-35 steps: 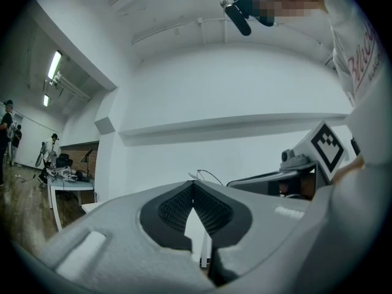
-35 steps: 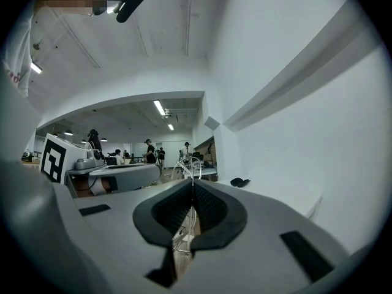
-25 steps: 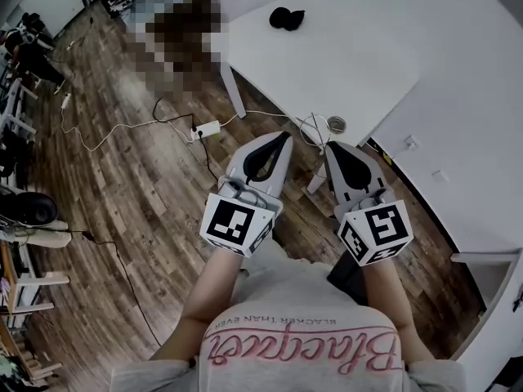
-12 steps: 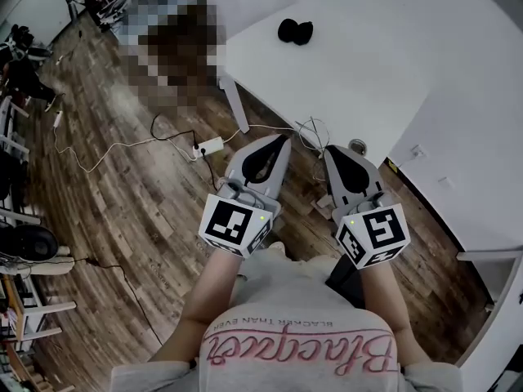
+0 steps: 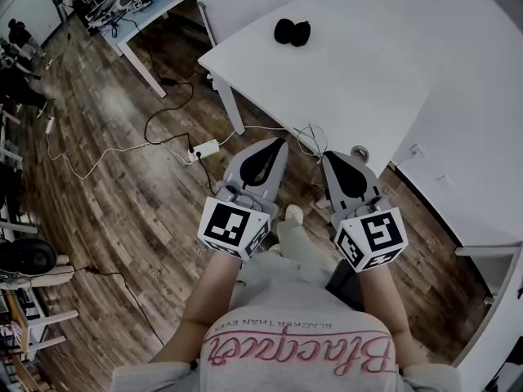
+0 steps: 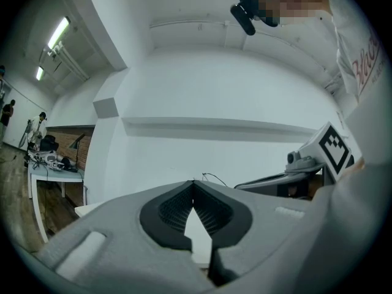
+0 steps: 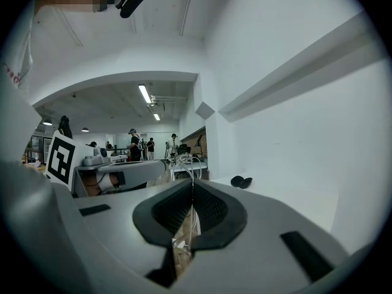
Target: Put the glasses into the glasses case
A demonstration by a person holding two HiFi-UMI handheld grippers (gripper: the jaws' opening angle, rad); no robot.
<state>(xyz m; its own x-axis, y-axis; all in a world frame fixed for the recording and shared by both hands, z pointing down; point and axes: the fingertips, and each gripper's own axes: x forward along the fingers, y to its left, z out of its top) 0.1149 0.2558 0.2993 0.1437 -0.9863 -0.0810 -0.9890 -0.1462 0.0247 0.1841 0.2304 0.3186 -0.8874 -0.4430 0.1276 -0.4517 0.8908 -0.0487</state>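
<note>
A small black object (image 5: 292, 31), seemingly the glasses case or dark glasses, lies near the far edge of the white table (image 5: 343, 72); it also shows small in the right gripper view (image 7: 241, 181). What it is exactly is too small to tell. Both grippers hang over the wooden floor, short of the table's near corner. My left gripper (image 5: 282, 140) is shut with its tips touching and holds nothing (image 6: 193, 182). My right gripper (image 5: 327, 155) is likewise shut and empty (image 7: 192, 181). The other gripper's marker cube (image 6: 335, 146) shows at the left gripper view's right.
A power strip (image 5: 206, 148) and cables lie on the wooden floor by the table leg (image 5: 229, 109). A tangle of wires (image 5: 310, 137) and a tape roll (image 5: 359, 152) sit under the table edge. A cluttered second table (image 5: 135, 11) stands far left. My shoe (image 5: 292, 216) shows between the grippers.
The table and the black object have slid lower and nearer in the head view as I step toward it. A shoe now shows between the grippers. Both stay shut.
</note>
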